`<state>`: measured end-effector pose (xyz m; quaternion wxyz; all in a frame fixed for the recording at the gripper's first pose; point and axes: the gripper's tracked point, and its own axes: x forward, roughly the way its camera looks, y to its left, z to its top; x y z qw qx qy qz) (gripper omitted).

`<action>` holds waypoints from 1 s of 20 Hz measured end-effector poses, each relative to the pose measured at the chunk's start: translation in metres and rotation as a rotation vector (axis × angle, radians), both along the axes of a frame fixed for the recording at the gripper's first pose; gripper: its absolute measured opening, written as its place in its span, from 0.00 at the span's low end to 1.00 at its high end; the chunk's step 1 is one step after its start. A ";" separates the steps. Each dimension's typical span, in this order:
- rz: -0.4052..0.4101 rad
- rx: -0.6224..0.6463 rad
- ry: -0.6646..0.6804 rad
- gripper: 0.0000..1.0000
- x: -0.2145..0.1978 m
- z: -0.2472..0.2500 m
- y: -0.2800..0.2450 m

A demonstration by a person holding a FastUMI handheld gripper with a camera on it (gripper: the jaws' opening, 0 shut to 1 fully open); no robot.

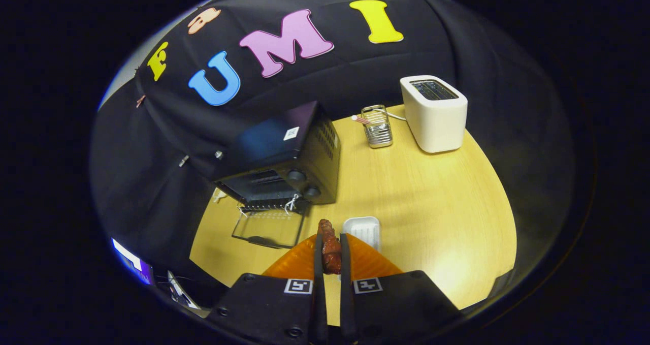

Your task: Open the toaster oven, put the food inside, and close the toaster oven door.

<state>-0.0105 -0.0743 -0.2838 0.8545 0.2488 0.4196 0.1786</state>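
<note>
The toaster oven [284,162] sat left of centre, door [269,228] dropped open, up-left of the gripper [331,253] clamped on reddish-brown food [330,248].

Toaster oven [284,157] black, glossy top, dark knobs, door [269,229] clear glass in a dark frame. Food [330,248] reddish-brown, glazed, between the gripper [331,248] fingers. Tray [362,230] near right of the food white. Toaster [434,112] far right white, dark slot grille. Wire rack [378,126] silver. Table [431,197] pale yellow wood grain. Black-and-white square markers on gripper body.
</note>
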 end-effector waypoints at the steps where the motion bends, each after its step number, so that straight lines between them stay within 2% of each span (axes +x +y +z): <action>1: -0.007 0.015 -0.015 0.14 -0.001 0.009 0.010; 6: 0.014 0.061 -0.111 0.14 0.001 0.047 0.075; 11: 0.040 0.080 -0.166 0.14 0.014 0.056 0.142; 16: 0.019 0.087 -0.170 0.14 0.035 0.037 0.190; 20: -0.036 0.122 -0.151 0.14 0.060 0.013 0.225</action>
